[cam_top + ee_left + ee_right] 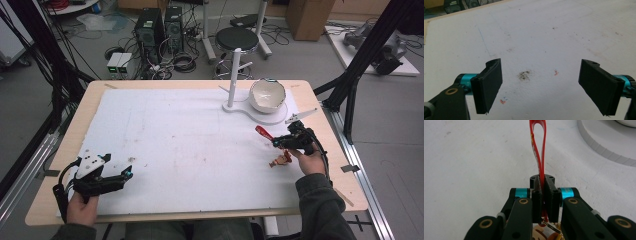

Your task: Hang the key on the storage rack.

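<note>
Strap, a thin red loop, pinched in right tool.

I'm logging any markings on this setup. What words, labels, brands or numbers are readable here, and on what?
None can be read.
The red strap clamped in the right gripper shows no print.
The left gripper, the white mat and the bowl are bare.
The computer towers are too small and blurred.

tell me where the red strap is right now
The red strap is clamped in the right tool on the table's right side in the high view, sticking out toward the white stand base, with a small charm on the mat just below it.
</note>
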A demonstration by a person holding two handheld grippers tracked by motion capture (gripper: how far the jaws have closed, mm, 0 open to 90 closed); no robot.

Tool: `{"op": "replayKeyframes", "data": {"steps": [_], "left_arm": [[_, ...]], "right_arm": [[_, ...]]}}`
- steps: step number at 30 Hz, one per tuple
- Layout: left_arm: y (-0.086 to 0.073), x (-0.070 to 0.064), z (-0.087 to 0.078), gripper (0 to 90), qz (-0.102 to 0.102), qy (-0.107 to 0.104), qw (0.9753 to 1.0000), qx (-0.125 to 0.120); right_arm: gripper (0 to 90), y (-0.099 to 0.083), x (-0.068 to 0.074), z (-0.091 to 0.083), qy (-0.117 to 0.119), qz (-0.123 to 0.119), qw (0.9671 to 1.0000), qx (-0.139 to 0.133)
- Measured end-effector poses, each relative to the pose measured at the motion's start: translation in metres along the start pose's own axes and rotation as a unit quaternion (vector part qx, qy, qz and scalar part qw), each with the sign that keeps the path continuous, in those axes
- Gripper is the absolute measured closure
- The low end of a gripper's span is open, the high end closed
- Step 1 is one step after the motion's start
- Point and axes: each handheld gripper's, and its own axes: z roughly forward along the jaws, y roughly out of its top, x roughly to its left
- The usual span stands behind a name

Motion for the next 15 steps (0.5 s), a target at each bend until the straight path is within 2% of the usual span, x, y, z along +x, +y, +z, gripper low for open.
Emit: {"op": "replayKeyframes", "data": {"steps": [7, 15], "left_arm": [[0.0, 0.0, 0.0, 19.7, 0.0, -0.002, 1.0, 0.0], [0.0, 0.0, 0.0, 19.7, 0.0, 0.001, 1.0, 0.0]], "right_arm": [[85.2, -0.001, 0.0, -0.009, 0.003, 0.007, 0.9995, -0.029], [85.3, 0.001, 0.002, -0.014, 0.007, 0.01, 0.9989, -0.046]]}}
